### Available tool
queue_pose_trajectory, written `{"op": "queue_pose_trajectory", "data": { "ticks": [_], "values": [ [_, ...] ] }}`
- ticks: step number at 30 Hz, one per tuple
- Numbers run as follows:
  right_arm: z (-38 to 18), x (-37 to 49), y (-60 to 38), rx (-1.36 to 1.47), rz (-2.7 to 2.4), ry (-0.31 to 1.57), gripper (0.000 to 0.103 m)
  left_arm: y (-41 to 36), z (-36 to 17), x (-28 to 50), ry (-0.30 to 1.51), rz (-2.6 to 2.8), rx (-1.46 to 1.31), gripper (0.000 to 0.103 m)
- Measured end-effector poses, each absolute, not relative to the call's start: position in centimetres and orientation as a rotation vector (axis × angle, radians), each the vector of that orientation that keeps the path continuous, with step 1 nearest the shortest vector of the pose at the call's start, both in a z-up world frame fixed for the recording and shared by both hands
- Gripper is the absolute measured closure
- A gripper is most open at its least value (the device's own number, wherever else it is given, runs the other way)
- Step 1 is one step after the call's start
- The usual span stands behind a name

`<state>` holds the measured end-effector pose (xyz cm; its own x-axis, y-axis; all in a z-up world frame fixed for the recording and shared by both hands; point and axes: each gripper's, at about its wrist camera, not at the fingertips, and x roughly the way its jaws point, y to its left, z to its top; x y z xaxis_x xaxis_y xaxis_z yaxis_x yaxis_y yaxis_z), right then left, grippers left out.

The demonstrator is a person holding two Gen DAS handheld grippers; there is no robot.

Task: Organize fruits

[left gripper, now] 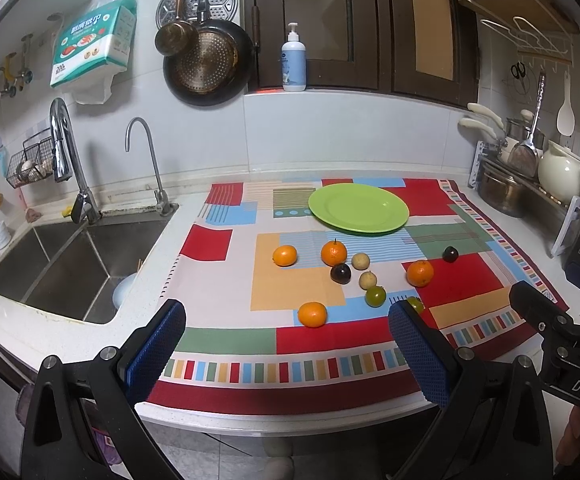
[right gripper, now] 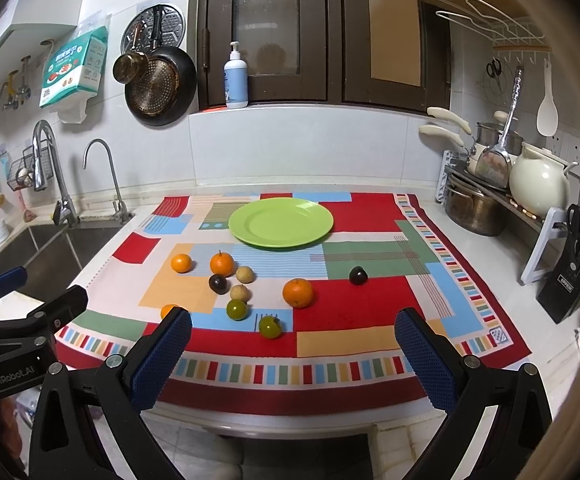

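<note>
on the counter: fruit loose, plate bare

across the patterned cloth [right gripper: 369,216] that covers the counter beside the sink [left gripper: 62,264], i see the fruit scattered in front of a green plate [right gripper: 281,222]. the plate sits toward the back of the cloth and carries nothing.

four oranges lie on the cloth: one at the left [right gripper: 181,263], one with a stem just beside it [right gripper: 222,263], a larger one out on the red patch [right gripper: 297,293], and one nearest the front edge [left gripper: 312,314], which my right camera mostly loses behind a finger. two tan round fruits [right gripper: 245,274] [right gripper: 239,293] sit close together, with a dark plum [right gripper: 218,283] touching or nearly touching the stemmed orange. a second dark plum [right gripper: 357,275] lies well apart to the right. two green fruits [right gripper: 237,309] [right gripper: 270,327] rest nearer the front, the second half hidden in my left view.

my left gripper [left gripper: 286,344] hangs over the front edge of the counter with its blue-padded fingers spread wide and nothing between them. my right gripper [right gripper: 291,346] does the same, released and empty, beside the left one. neither touches any fruit.

pans hang on the wall, a soap bottle [right gripper: 236,78] stands on the sill, and pots [right gripper: 471,208] and a cream jug [right gripper: 539,180] crowd the right side.
</note>
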<state>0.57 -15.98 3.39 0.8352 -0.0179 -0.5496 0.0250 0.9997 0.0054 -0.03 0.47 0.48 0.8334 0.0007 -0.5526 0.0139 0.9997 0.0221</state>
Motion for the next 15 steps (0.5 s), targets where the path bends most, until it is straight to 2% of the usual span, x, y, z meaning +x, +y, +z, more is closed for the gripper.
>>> {"op": "queue_pose_trajectory", "data": {
  "ticks": [15],
  "values": [
    [3.33, 0.5, -16.03, 0.013, -0.022, 0.582, 0.0, 0.5, 0.43, -0.05, 0.585, -0.008, 0.027, 0.0]
  ]
}}
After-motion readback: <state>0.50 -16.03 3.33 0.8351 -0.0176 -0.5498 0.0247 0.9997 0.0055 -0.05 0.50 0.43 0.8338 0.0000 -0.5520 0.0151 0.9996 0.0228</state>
